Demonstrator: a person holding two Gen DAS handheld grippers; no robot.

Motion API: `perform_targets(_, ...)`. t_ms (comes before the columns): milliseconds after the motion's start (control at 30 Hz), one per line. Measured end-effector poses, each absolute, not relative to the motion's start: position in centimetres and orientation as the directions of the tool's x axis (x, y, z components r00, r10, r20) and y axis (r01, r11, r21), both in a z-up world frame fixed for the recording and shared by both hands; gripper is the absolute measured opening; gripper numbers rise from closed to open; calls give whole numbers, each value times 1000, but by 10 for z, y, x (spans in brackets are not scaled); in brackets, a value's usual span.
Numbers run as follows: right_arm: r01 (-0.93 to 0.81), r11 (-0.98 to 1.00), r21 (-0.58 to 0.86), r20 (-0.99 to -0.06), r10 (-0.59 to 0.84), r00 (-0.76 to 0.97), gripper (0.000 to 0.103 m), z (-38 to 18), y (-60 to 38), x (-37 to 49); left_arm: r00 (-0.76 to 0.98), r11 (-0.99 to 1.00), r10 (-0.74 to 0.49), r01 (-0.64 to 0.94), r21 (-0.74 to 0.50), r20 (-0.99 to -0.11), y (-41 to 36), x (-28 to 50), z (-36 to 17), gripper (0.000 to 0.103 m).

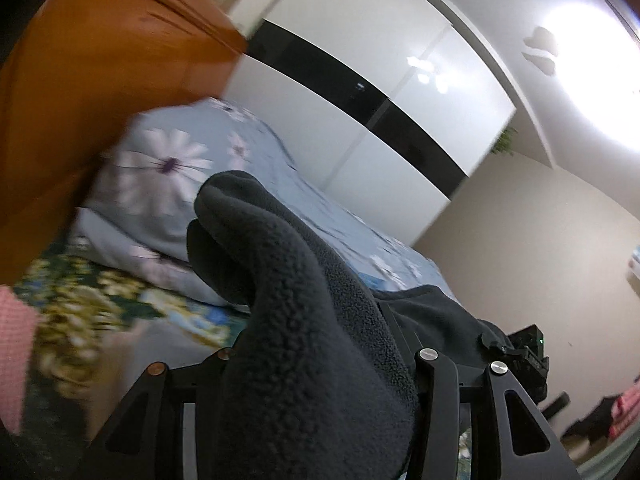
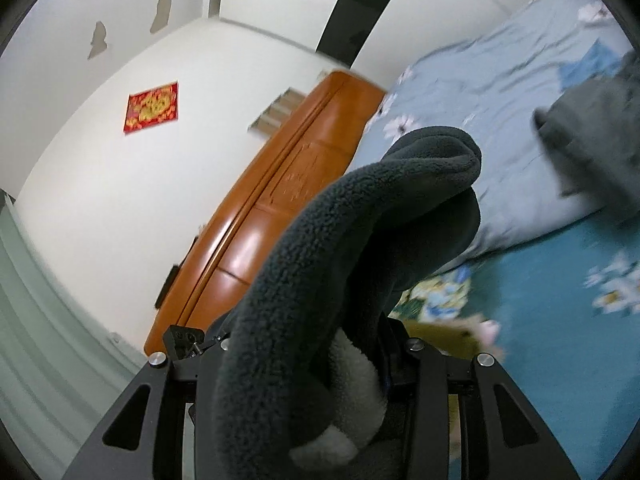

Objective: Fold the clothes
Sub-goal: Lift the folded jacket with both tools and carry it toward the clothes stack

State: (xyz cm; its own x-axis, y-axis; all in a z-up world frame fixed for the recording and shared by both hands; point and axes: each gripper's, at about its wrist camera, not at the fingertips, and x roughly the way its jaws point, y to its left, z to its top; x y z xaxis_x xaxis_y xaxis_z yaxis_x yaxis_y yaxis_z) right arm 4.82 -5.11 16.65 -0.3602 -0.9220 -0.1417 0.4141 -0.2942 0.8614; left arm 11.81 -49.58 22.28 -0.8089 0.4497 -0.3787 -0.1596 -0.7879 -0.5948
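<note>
Garment: dark grey fleece garment, nubbly pile with a white fleecy lining, lifted above the bed.
Left gripper: jaws clamped on a thick fleece fold.
Right gripper: jaws holding another bunched fold.
Bedding: blue floral quilt, glossy orange wooden headboard.

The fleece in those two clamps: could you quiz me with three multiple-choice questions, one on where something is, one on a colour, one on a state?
1. What is behind the flowered pillow?
A. wooden headboard
B. window
C. mirror

2. What colour is the fleece on its outside?
A. red
B. dark grey
C. yellow

3. What is the left gripper doing?
A. hanging empty
B. clamping the fleece
C. holding a book

Answers:
1 A: the orange-brown headboard rises right behind the pillow.
2 B: its pile is dark grey, with white lining showing in the right gripper.
3 B: fleece bunches between its fingers.
</note>
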Motion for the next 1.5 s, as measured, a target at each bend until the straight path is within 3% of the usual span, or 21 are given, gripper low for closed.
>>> perform_targets(300,391,-291,873,-193,-943,-270,42,79,-92,71,-805,-726,432,-43,-686,-406,-565,141,104,49)
perform_targets(467,320,-232,918,-149,-953,-264,42,34,-72,73,-814,-657,476,-77,-750,-333,-573,165,68,50)
perform_targets(800,243,-268,933,-209,-948,-242,44,-4,-80,68,-840,-532,481,-50,-845,-253,-596,164,9,51)
perform_targets(1033,281,-324,903,-263,-936,-233,45,9,-87,70,-853,-475,474,-39,-879,-218,-601,165,-7,53)
perform_targets(1267,293,-299,908,-242,-946,-214,52,4,-74,71,-861,-524,456,-56,-850,-224,-595,167,8,57)
perform_targets(1500,319,-303,898,-241,-945,-220,60,11,-60,65,-914,-488,339,30,-873,-221,-614,179,7,72)
